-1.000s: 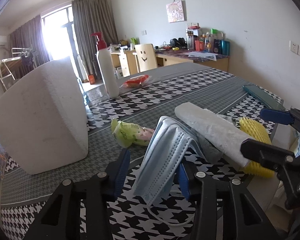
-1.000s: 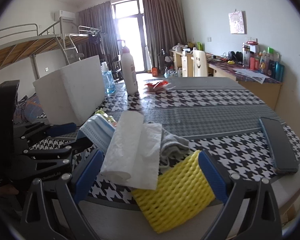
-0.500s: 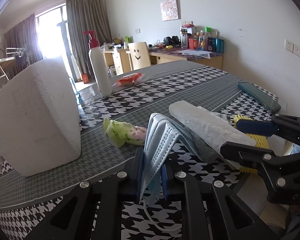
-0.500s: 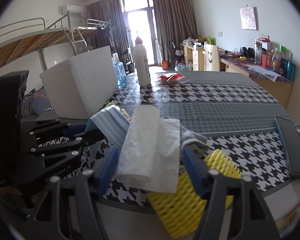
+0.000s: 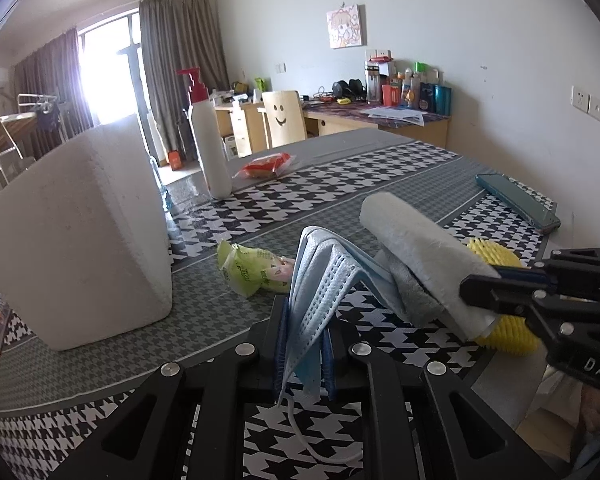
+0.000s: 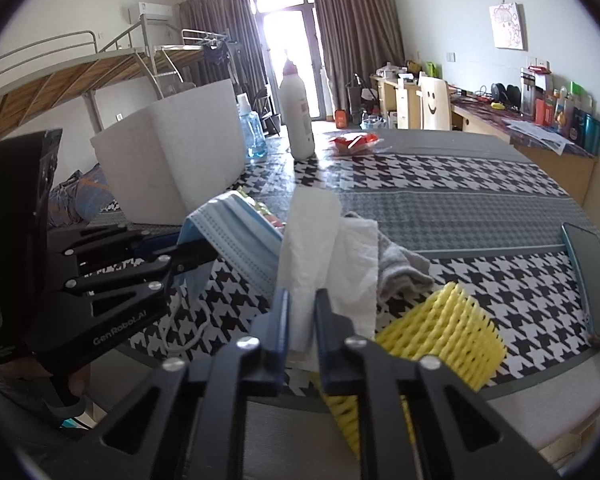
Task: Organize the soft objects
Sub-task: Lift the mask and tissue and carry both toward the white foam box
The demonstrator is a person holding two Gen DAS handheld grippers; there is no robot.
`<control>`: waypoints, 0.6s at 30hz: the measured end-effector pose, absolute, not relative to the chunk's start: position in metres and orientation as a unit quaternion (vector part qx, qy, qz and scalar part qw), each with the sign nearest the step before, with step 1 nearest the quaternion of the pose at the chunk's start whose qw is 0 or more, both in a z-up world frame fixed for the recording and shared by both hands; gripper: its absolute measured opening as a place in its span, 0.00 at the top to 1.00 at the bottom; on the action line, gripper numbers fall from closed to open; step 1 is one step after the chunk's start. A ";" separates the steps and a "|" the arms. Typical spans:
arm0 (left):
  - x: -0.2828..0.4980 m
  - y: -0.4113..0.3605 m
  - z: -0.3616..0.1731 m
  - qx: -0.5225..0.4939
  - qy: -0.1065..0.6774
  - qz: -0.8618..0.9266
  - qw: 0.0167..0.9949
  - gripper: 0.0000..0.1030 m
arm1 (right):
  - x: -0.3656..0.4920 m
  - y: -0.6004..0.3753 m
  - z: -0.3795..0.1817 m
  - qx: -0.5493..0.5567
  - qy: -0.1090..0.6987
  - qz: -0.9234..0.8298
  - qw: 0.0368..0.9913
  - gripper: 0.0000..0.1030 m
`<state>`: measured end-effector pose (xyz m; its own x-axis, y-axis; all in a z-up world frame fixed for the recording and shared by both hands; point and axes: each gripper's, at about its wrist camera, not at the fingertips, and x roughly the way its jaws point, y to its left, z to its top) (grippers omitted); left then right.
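My left tongs [image 5: 304, 354] are pressed together on the lower edge of a pale blue face mask [image 5: 324, 280], which stands up in folds between the blue pads [image 5: 281, 344]; its white ear loop [image 5: 320, 446] trails down onto the surface [image 5: 380, 184]. My right tongs [image 6: 301, 322] are pinching the near end of a rolled white paper towel [image 6: 312, 240], which slopes away from them. In the left wrist view the same towel [image 5: 416, 252] runs from the right tongs [image 5: 476, 288] up and leftward, resting on a grey cloth [image 5: 410, 292].

The mask [image 6: 236, 236], the towel and the cloth [image 6: 400, 264] overlap in one pile near the front edge of the surface. A yellow foam net sleeve [image 6: 440, 328] lies just beside the pile on the right, partly under the right tongs. A green snack packet [image 5: 256, 272] lies behind the mask, near a white foam box [image 5: 80, 236] that stands at the left. A dark phone [image 6: 592, 280] lies well apart at the right edge. Farther back stand a white pump bottle [image 5: 210, 148] with a red head and, near it, a red wrapper [image 5: 266, 166]. In the right wrist view a blue liquid bottle [image 6: 252, 132] stands beside the box [image 6: 180, 156]. The surface carries a black-and-white houndstooth cloth with grey bands.
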<state>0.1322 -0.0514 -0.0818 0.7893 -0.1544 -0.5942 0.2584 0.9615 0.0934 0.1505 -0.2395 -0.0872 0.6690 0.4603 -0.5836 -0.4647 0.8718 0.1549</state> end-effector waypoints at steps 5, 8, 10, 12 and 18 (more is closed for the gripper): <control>0.124 -0.049 -0.074 0.085 0.292 -0.105 0.947 0.84 | 0.144 -0.246 -0.077 0.004 0.299 0.248 0.921 0.89; 0.118 -0.045 -0.068 0.083 0.281 -0.099 0.951 0.84 | 0.141 -0.250 -0.069 0.008 0.286 0.242 0.927 0.89; 0.116 -0.043 -0.064 0.083 0.276 -0.096 0.953 0.84 | 0.139 -0.252 -0.065 0.010 0.279 0.238 0.930 0.89; 0.113 -0.041 -0.063 0.082 0.273 -0.094 0.954 0.84 | 0.137 -0.254 -0.060 0.012 0.273 0.235 0.933 0.89; 0.103 -0.036 -0.056 0.080 0.261 -0.085 0.958 0.84 | 0.133 -0.257 -0.052 0.008 0.254 0.223 0.941 0.93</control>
<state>0.1034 -0.0363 -0.0564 0.8492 -0.1219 -0.5138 0.2051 0.9727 0.1082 0.1329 -0.2572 -0.0517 0.7713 0.4246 -0.4741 -0.4162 0.9001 0.1290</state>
